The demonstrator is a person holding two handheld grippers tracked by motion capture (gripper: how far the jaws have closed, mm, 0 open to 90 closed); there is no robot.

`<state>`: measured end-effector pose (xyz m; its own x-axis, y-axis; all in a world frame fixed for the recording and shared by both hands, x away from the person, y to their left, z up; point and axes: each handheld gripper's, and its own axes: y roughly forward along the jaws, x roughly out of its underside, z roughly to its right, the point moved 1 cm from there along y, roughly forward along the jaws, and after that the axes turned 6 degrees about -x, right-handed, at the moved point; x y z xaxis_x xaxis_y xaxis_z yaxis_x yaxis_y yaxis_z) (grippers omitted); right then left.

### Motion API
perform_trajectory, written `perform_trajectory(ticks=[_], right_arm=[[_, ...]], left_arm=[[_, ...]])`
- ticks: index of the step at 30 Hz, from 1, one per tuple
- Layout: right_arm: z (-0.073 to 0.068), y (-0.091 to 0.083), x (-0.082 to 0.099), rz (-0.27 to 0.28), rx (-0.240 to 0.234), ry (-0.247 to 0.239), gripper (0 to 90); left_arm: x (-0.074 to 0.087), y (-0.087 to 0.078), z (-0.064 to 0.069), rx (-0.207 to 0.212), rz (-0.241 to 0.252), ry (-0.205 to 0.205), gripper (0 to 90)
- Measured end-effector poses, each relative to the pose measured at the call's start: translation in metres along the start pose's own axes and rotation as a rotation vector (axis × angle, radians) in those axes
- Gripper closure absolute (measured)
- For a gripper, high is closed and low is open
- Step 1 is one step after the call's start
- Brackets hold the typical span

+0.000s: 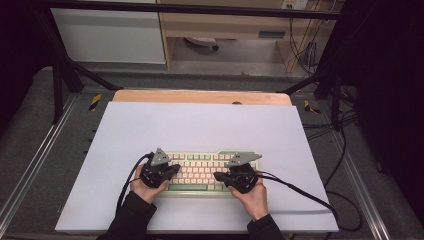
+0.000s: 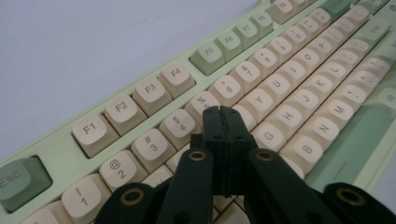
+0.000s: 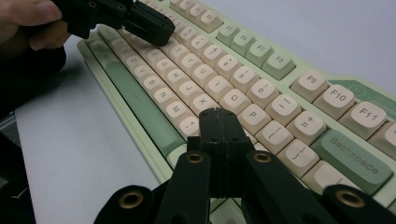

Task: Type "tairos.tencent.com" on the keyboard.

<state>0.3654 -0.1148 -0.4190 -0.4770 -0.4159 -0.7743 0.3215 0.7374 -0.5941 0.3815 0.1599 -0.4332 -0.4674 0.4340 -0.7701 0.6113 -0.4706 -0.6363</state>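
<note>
Two tones colour the keyboard (image 1: 200, 172): cream keys, pale-green case; it lies near the table's (image 1: 200, 125) front edge, bare sheet beyond; left gripper (image 2: 223, 112) and right gripper (image 3: 217, 113), jaws together, seemingly hover over it.

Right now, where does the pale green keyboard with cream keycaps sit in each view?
High view: the pale green keyboard with cream keycaps lies low at centre on the white table mat, between the two grippers.
Left gripper view: it runs diagonally from bottom left to top right.
Right gripper view: it runs from top left to bottom right.
Shared landmark: the darker green space bar.
</note>
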Motion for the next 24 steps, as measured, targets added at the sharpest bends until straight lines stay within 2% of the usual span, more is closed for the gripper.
perform_trajectory(ticks=[4,11,24], right_arm=[[0.000,0.001,0.000,0.002,-0.003,-0.001,90.0],[0.000,0.003,0.000,0.010,-0.008,0.013,90.0],[0.002,0.008,-0.003,0.011,-0.009,0.028,90.0]], left_arm=[[0.002,-0.009,-0.003,0.006,0.011,-0.001,90.0],[0.010,-0.027,-0.012,0.011,0.031,-0.024,90.0],[0.022,-0.043,-0.018,0.022,0.052,-0.036,90.0]])
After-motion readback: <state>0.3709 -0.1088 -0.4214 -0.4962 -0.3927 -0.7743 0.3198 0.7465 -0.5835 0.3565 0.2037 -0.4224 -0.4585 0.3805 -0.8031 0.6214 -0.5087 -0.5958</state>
